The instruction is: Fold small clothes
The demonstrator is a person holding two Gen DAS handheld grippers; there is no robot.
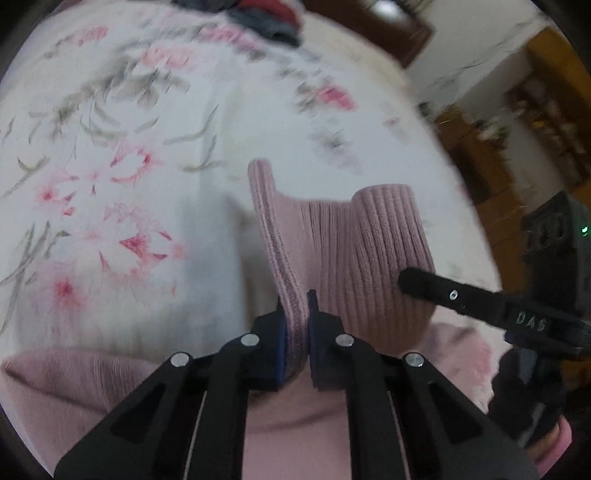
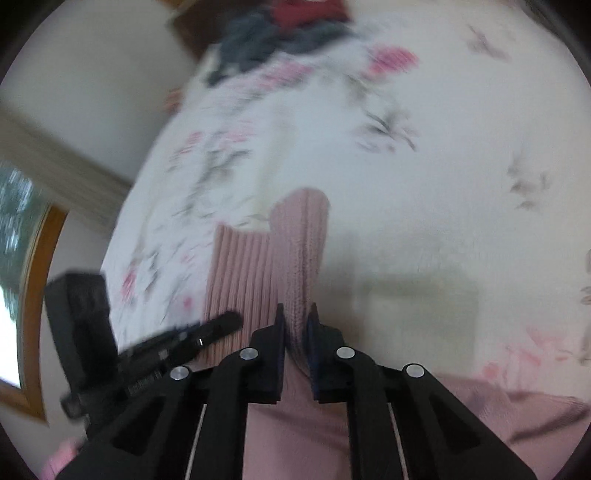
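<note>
Both tongs pinch the ribbed hem of a soft pink knitted sweater: the left gripper (image 1: pixel 296 328) and the right gripper (image 2: pixel 296 332) each press together on a fold of it. Its hem (image 1: pixel 351 251) is lifted above a white bedspread with pink flowers (image 1: pixel 110 166). Far off, near the bedspread's far edge, lies a blurry pile of dark grey and red clothes (image 2: pixel 280 33).

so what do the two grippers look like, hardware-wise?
Both are matte black linkage frames with round silver pivot pins. The left gripper and right gripper have dark blue pads inside the fingers. The right one bears raised "DAS" lettering and a green LED on its black body. A pink sleeve shows behind it.
</note>
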